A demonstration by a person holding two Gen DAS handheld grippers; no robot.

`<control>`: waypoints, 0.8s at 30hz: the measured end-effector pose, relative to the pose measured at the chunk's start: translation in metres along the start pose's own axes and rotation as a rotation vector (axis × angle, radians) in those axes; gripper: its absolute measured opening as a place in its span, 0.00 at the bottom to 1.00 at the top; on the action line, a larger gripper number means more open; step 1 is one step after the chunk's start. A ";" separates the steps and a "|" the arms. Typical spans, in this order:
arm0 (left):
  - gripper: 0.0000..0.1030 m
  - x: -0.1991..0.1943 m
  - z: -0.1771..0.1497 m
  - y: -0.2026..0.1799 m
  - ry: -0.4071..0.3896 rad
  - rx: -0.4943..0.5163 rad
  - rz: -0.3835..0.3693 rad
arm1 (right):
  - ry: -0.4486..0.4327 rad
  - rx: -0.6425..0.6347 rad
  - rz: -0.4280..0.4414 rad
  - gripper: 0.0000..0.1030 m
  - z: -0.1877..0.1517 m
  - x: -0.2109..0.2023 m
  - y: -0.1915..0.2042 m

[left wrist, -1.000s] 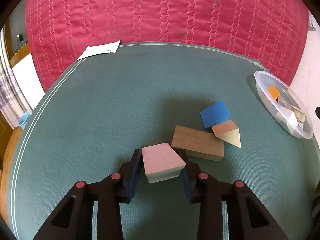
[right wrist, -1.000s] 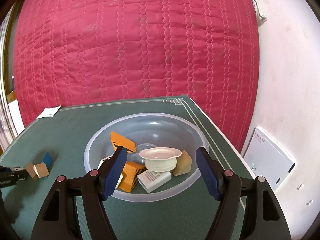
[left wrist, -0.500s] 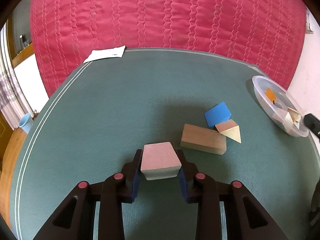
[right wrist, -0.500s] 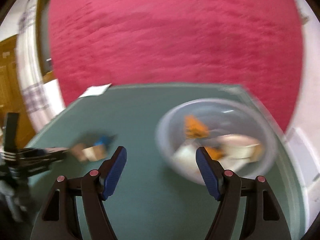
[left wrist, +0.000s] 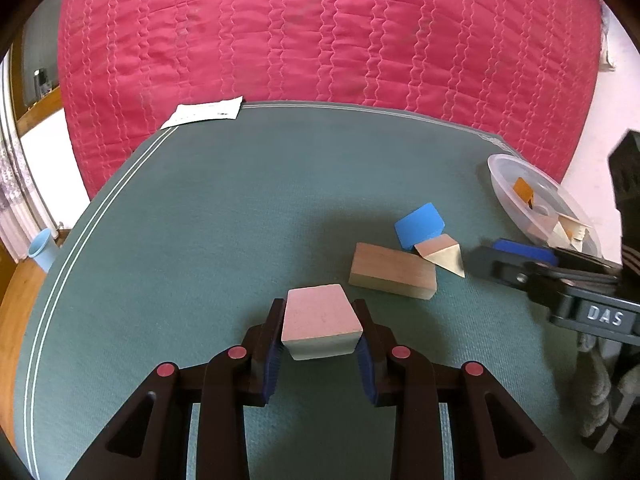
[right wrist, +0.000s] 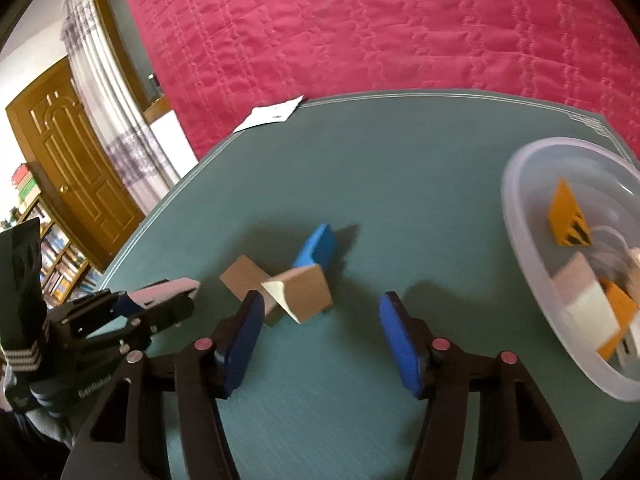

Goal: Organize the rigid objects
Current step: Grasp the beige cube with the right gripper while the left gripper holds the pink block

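My left gripper [left wrist: 320, 336] is shut on a pale pink wooden block [left wrist: 321, 321], held a little above the green table [left wrist: 200, 220]. Beyond it lie a long brown block [left wrist: 391, 271], a blue block [left wrist: 420, 226] and a wooden wedge [left wrist: 440, 254]. My right gripper [right wrist: 322, 316] hovers just short of the wedge [right wrist: 302, 292] and the blue block [right wrist: 316, 248]; its jaws are closing with nothing between them. The left gripper [right wrist: 160, 300] with the pink block shows at the left in the right wrist view. A clear plastic bowl [right wrist: 516, 216] with several blocks stands at the right.
A white paper slip [left wrist: 204, 112] lies at the table's far edge against a red quilted cover [left wrist: 320, 32]. A light blue cup [left wrist: 42, 248] stands off the table's left side. A wooden door [right wrist: 68, 160] and bookshelves are at the left.
The right gripper swung left from over the bowl to the loose blocks and its jaws narrowed. The left gripper closed on the pink block and lifted it slightly.
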State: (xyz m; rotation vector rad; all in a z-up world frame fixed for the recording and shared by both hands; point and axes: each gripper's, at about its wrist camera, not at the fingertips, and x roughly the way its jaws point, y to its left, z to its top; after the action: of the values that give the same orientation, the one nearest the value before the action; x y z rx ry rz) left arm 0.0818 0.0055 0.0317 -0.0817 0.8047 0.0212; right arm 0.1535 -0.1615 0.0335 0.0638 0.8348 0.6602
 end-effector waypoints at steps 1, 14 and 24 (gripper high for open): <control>0.33 0.000 -0.001 0.000 0.002 0.000 0.000 | 0.002 -0.010 0.002 0.58 0.002 0.004 0.003; 0.33 0.001 -0.002 0.000 0.009 -0.020 -0.005 | 0.064 -0.046 0.036 0.44 0.008 0.031 0.013; 0.33 0.002 -0.002 0.001 0.012 -0.022 -0.006 | 0.050 -0.088 0.013 0.43 -0.006 0.017 0.022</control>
State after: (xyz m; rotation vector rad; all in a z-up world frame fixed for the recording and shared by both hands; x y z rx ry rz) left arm 0.0817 0.0067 0.0293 -0.1053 0.8162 0.0235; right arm 0.1462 -0.1350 0.0249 -0.0275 0.8532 0.7123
